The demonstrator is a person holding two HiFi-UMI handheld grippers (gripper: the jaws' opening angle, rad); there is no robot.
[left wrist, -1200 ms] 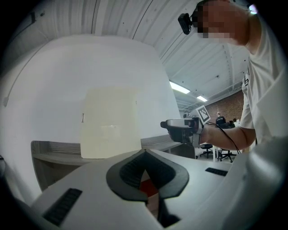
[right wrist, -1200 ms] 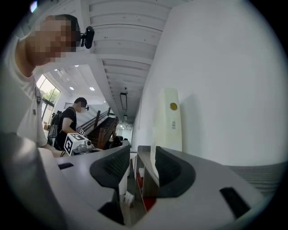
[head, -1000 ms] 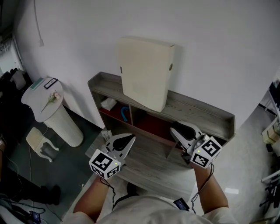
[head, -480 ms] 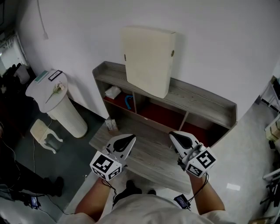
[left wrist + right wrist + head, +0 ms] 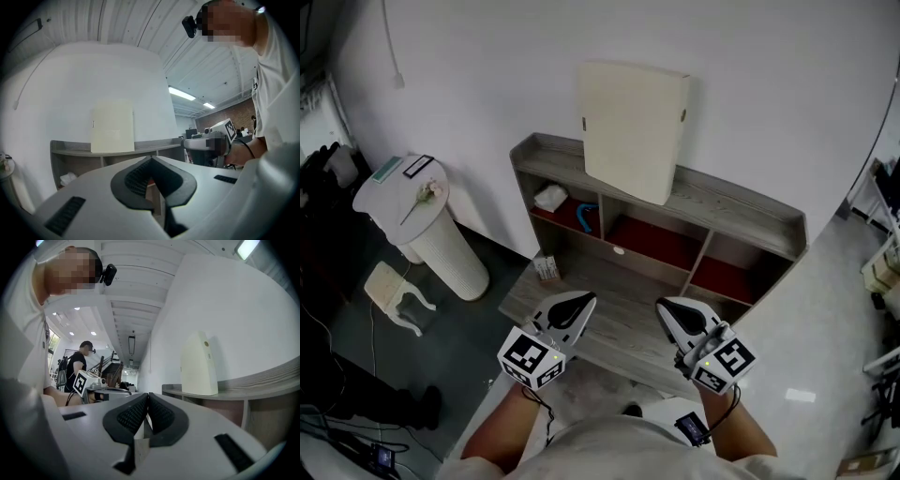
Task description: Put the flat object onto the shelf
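Note:
The flat object (image 5: 636, 127) is a cream panel. It stands upright on the top board of the grey wooden shelf (image 5: 741, 211) and leans against the white wall. It also shows in the left gripper view, where the panel (image 5: 112, 125) is straight ahead, and in the right gripper view, where the panel (image 5: 199, 364) is to the right. My left gripper (image 5: 586, 300) and right gripper (image 5: 664, 305) hover side by side over the low bench, well short of the shelf. The left gripper (image 5: 151, 159) and the right gripper (image 5: 148, 394) are both shut, with their pads together and nothing between them.
A low wooden bench (image 5: 609, 328) lies in front of the shelf, with a small box (image 5: 547, 269) at its left end. The shelf compartments hold a white cloth (image 5: 550, 197) and a blue item (image 5: 586, 217). A white wicker pedestal (image 5: 427, 230) and a small stool (image 5: 394, 295) stand at left.
The right gripper has drawn back from the shelf toward me and now sits level with the left one. The shelf looks farther off. The panel has stayed in place.

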